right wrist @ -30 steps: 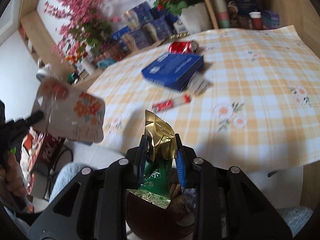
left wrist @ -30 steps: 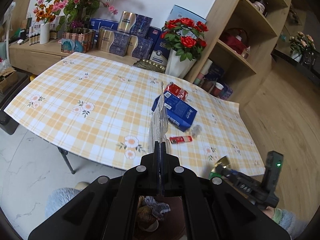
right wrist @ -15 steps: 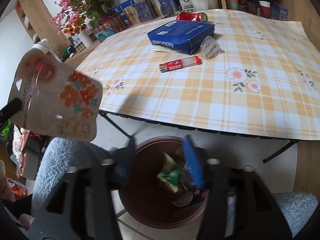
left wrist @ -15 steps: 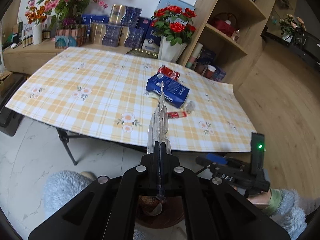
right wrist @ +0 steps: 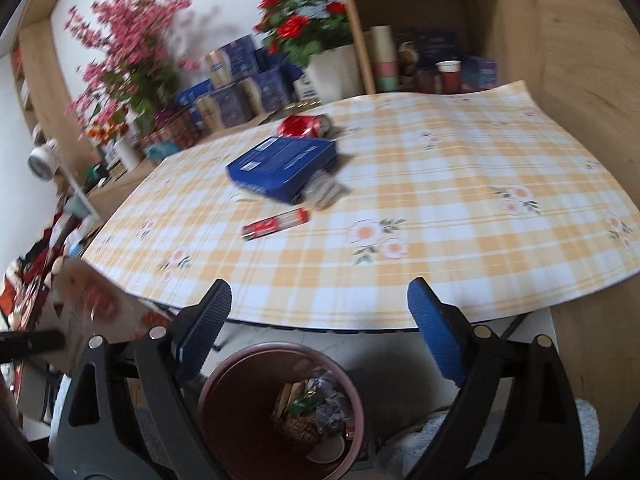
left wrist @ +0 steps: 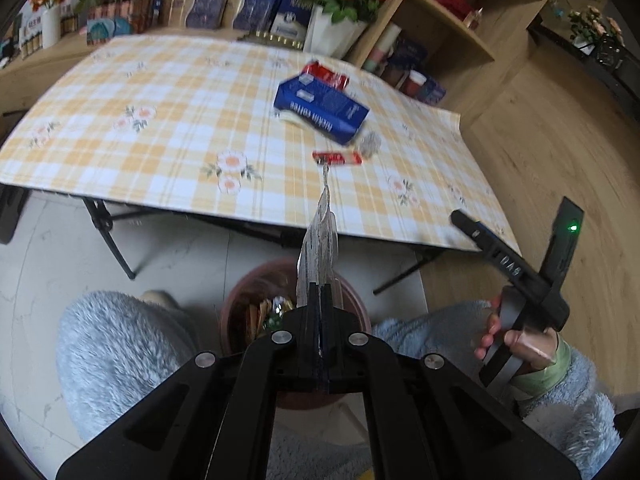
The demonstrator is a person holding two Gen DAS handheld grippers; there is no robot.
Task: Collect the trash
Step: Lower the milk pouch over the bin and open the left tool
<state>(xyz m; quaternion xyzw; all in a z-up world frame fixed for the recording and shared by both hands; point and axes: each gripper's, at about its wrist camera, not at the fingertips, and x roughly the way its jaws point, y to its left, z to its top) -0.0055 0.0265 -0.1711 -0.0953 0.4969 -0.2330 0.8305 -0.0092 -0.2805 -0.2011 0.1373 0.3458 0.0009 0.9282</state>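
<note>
Below our fingers, beside the checked bench (right wrist: 440, 200), we are holding the left gripper (left wrist: 320, 300) clamped on a flat clear plastic pouch (left wrist: 320, 240) over the round brown bin (right wrist: 248, 364); right gripper (right wrist: 318, 304) is opening, empty. Centring before releasing looks wise.

My left claw (left wrist: 322, 304) points steeply down, its jaws pressed tight on a flat clear wrapper (left wrist: 320, 240) that stands edge-on toward twelve o'clock. My right claw (right wrist: 320, 320) tilts down too, jaws opening wide with nothing between them. In the left wrist view my right hand (left wrist: 516, 344) grips its handle at four o'clock
</note>
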